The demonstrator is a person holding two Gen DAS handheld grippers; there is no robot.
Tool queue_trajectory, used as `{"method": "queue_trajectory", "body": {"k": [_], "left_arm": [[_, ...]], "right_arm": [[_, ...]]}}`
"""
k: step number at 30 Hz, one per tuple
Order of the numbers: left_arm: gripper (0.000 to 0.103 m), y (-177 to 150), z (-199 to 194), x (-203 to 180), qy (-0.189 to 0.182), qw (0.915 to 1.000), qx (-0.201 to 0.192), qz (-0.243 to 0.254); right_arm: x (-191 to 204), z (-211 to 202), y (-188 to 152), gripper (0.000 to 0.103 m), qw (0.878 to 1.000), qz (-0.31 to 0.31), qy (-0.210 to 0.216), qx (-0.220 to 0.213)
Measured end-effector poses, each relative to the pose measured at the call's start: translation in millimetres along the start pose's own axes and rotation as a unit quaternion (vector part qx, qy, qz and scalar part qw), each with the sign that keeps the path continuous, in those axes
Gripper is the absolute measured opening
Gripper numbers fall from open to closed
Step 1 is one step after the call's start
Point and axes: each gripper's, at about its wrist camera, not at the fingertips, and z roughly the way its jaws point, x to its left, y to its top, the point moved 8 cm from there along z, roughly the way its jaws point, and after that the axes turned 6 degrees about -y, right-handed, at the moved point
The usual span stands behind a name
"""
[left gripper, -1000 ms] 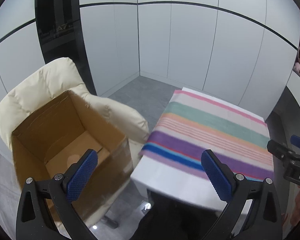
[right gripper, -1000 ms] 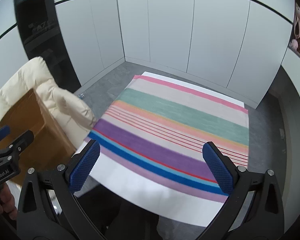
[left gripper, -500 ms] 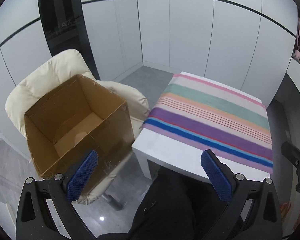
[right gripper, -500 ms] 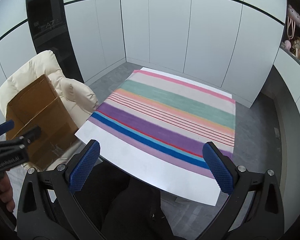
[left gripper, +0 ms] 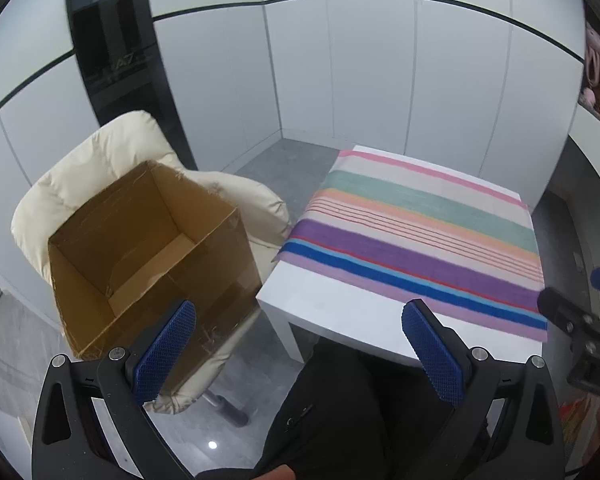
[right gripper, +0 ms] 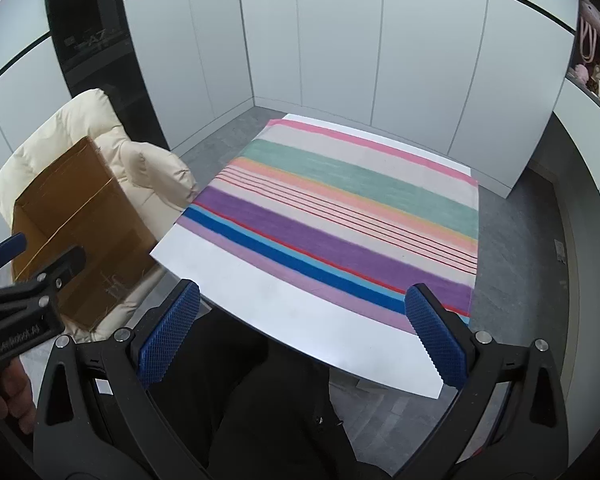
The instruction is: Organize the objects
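An open brown cardboard box [left gripper: 147, 248] sits on a cream padded chair [left gripper: 99, 160] left of a white table [left gripper: 340, 312]; its inside looks empty. A striped cloth [left gripper: 416, 232] covers most of the tabletop. My left gripper [left gripper: 300, 344] is open and empty, held high between box and table. My right gripper [right gripper: 304, 332] is open and empty above the table's near edge [right gripper: 300, 320]. The box [right gripper: 79, 232], the chair [right gripper: 147, 168] and the cloth [right gripper: 340, 216] show in the right wrist view too. No loose objects show on the table.
White cabinet walls [right gripper: 340, 60] enclose the corner behind the table. A dark glass panel [left gripper: 115, 60] stands behind the chair. Shelves with plush items [right gripper: 592, 68] are at far right. Grey floor [right gripper: 516, 248] surrounds the table. The person's dark-clothed legs [right gripper: 267, 400] are below.
Both grippers have pulled back and risen from the table, so the box, chair and table now look farther off. Both stayed open and empty.
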Motion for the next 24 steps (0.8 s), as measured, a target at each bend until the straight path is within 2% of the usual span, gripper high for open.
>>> {"method": "queue_trajectory", "body": {"k": [4,24], "left_arm": [[0.103,-2.6,3.4,-3.5,-0.01,0.9999,0.009,-0.001],[0.103,-4.9,10.5,-9.4,-0.006,0.9998,0.015,0.007]], "right_arm": [[-1.1,4.1,3.1,0.103,1.0,-0.001,-0.009,0.001],[4.7,11.6,6.6,0.103,1.0,-0.002,-0.006,0.005]]}}
